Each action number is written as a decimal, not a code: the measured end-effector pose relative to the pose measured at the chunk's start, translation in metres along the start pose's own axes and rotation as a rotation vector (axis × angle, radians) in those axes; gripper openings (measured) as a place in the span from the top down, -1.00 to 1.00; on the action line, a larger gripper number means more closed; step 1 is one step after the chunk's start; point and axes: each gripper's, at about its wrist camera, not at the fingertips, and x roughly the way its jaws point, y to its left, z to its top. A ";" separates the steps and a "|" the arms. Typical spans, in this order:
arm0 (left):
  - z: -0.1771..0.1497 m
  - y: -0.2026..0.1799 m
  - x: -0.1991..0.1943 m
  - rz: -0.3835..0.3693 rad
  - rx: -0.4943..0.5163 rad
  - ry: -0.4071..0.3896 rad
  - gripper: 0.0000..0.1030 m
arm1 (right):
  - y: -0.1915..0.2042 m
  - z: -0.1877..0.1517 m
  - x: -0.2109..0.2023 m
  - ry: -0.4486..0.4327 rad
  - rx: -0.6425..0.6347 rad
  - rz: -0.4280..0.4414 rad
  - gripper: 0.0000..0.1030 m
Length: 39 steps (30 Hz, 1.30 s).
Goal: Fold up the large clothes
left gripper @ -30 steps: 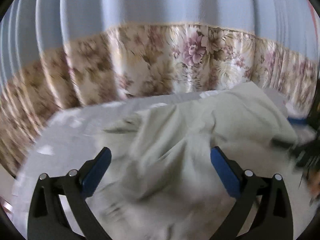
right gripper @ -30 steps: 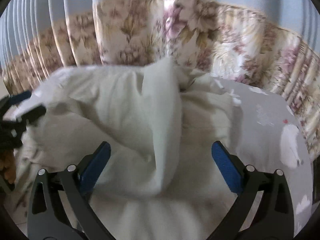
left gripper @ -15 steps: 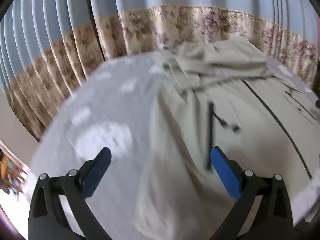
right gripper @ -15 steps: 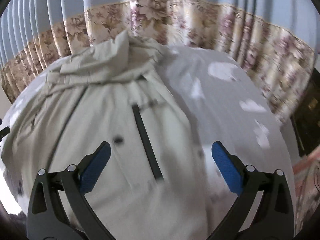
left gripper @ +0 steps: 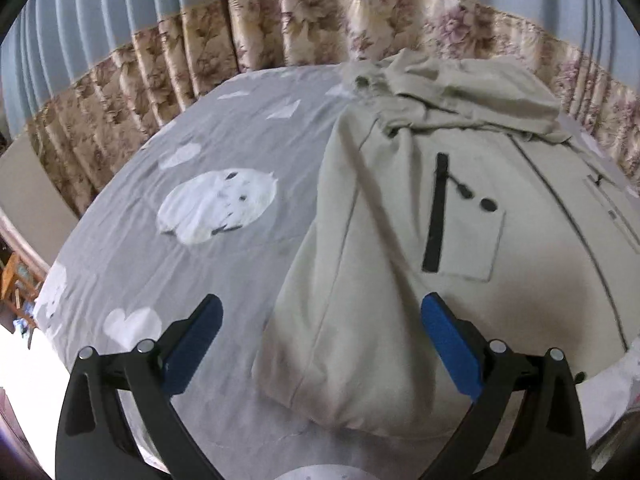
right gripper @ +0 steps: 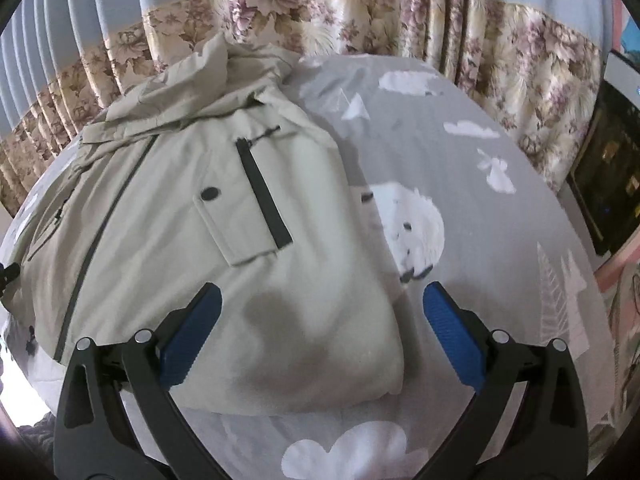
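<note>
Left gripper (left gripper: 322,340): jaws spread wide, nothing between the blue pads (left gripper: 194,338), hovering above the bed. Below and left of it, bare grey sheet (left gripper: 224,120) with white animal and cloud prints. Ahead and right of it lies the beige jacket (left gripper: 460,208), front side up. The jacket's near left corner sits bunched in the gap between the fingers, lower than the pads; no contact visible. Black chest zipper (left gripper: 436,216) runs away from the gripper, ahead of the right finger, patch pocket (left gripper: 476,240) just right of it. Hood (left gripper: 460,92) crumpled at the far end, against the floral curtain (left gripper: 320,20).

Right gripper (right gripper: 322,330): also released, jaws wide apart, empty. Jacket (right gripper: 192,216) fills the area ahead and left of it; the jacket's near right corner lies between and under the fingers, edge folded under, not pinched. Main zipper (right gripper: 92,236) runs diagonally off to the far left. Chest zipper (right gripper: 262,196) and flap pocket (right gripper: 228,224) ahead of the left finger. Right of the gripper: bare sheet (right gripper: 500,240), dark cabinet (right gripper: 604,172) beyond the bed edge.
</note>
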 end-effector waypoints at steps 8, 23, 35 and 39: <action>-0.009 -0.002 0.009 -0.004 -0.044 0.011 -0.94 | 0.001 0.001 0.010 0.023 -0.020 -0.008 -0.94; -0.012 -0.017 -0.008 -0.250 -0.036 0.008 0.78 | 0.033 -0.003 -0.004 0.038 -0.155 0.048 0.76; 0.048 0.033 -0.086 -0.237 -0.037 -0.250 0.86 | 0.064 0.038 -0.095 -0.143 -0.216 0.324 0.90; 0.051 0.052 -0.082 -0.194 -0.039 -0.213 0.86 | 0.073 0.043 -0.093 -0.108 -0.240 0.354 0.90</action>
